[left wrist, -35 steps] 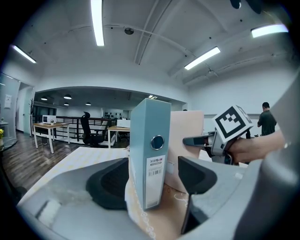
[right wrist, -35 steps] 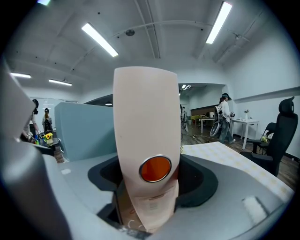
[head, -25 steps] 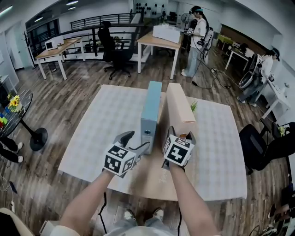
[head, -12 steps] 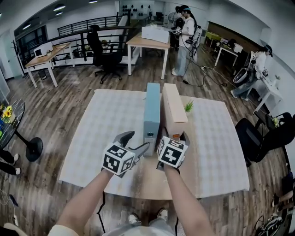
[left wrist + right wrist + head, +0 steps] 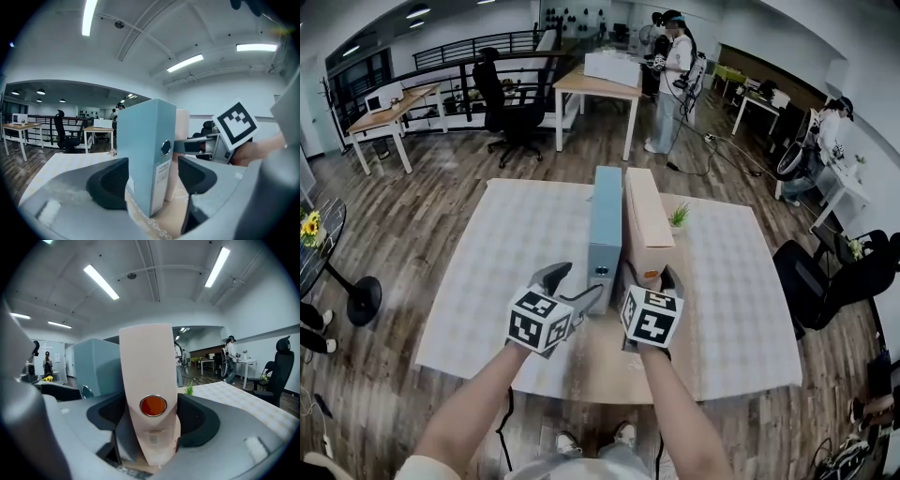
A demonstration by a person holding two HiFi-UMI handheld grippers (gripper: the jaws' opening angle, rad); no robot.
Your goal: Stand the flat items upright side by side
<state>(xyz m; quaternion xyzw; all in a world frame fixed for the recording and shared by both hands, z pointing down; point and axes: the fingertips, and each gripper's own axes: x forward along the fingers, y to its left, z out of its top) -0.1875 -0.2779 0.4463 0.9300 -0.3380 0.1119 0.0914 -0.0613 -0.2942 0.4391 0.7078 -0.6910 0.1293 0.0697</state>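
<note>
The beige binder (image 5: 645, 220) stands upright on the table (image 5: 487, 281), its long axis running straight away from the right gripper (image 5: 651, 281). That gripper's jaws have just been opening and sit slack around the binder's spine, squeezing nothing as far as I can judge. Just to that gripper's left the blue binder (image 5: 606, 220) stands parallel, its spine between the spread, unclenched jaws of the left gripper (image 5: 578, 283), so each hand is nearest its own binder.
</note>
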